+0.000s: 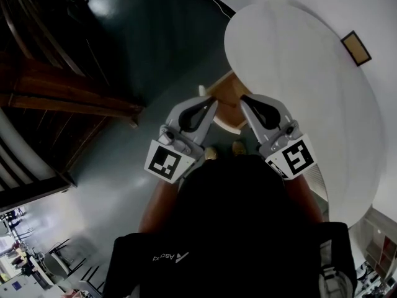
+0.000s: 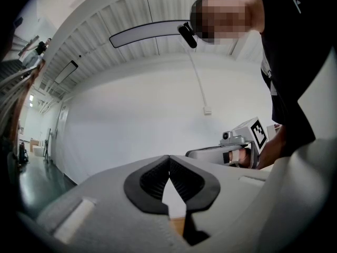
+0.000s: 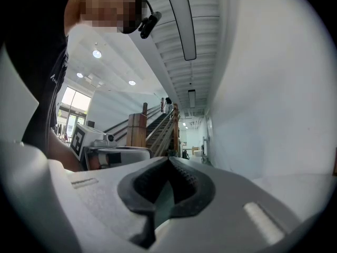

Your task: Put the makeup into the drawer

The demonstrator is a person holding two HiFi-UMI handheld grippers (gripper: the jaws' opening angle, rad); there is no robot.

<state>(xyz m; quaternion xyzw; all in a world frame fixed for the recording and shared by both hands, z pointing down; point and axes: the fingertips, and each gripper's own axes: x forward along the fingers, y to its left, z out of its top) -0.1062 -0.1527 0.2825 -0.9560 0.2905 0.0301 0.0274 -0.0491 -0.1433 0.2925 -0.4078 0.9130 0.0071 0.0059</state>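
Dark shirt [image 1: 242, 228] of the person fills the foreground, and just past it the left gripper [image 2: 169, 161] and right gripper [image 3: 169, 161] sit clenched on nothing, side by side and level above a wooden surface [image 1: 224, 95], seemingly a waiting pose since no makeup or drawer shows ahead of or beneath them.

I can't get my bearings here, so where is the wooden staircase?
In the right gripper view the wooden staircase rises mid-picture, between the white wall on the right and the left hand-held gripper on the left.
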